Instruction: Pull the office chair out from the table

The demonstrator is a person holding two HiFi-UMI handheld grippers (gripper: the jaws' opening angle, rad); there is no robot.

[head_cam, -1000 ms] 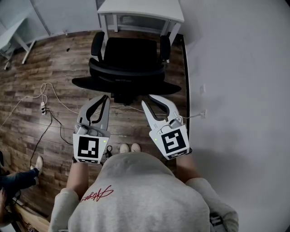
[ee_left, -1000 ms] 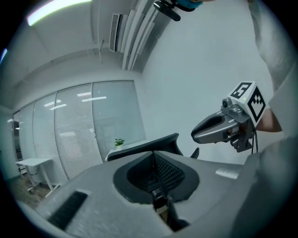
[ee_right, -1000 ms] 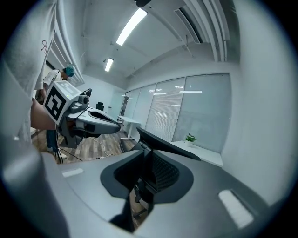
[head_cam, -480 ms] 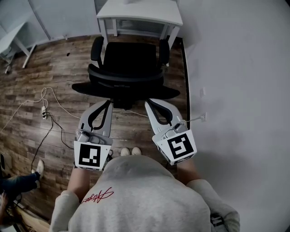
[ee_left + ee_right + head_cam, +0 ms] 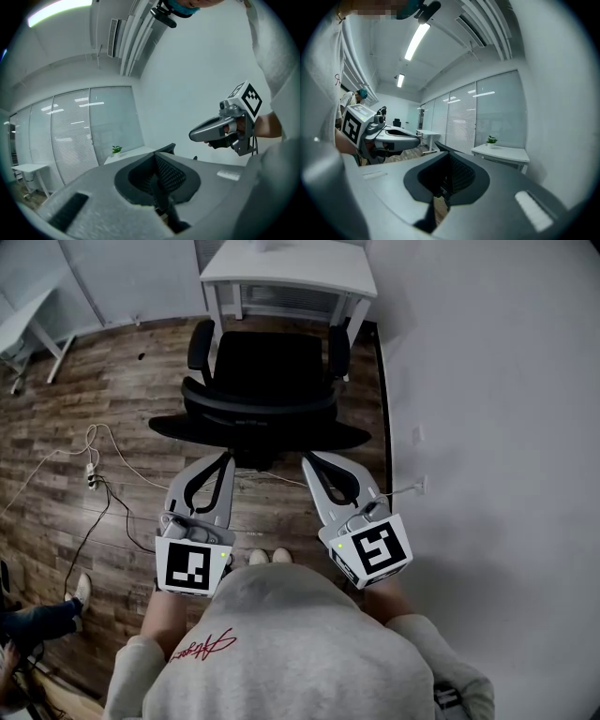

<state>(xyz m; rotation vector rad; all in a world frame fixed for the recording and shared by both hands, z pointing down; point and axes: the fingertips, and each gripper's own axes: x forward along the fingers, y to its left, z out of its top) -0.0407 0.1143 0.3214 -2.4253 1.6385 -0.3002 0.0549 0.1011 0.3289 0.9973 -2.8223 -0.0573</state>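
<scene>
The black office chair [image 5: 267, 362] stands in front of the white table [image 5: 291, 263], seat towards the table and wide backrest [image 5: 258, 427] towards me. My left gripper [image 5: 225, 457] and right gripper [image 5: 307, 460] are both shut, side by side, with their tips at the near edge of the backrest. I see nothing held between either pair of jaws. In the left gripper view the chair's black mesh [image 5: 168, 176] shows through the shut jaws, and the right gripper [image 5: 193, 136] hangs at the right. The right gripper view shows the mesh [image 5: 457, 176], the left gripper [image 5: 419, 139] and the table [image 5: 501, 152].
White cables and a power strip [image 5: 91, 470] lie on the wooden floor at the left. A white wall [image 5: 487, 427] runs close along the chair's right side. Another white desk [image 5: 23, 320] stands far left. A person's legs [image 5: 37, 610] show at the lower left.
The right gripper's jaws, slightly apart a second ago, have closed. Both grippers have drawn a little nearer to me. The chair stands where it was.
</scene>
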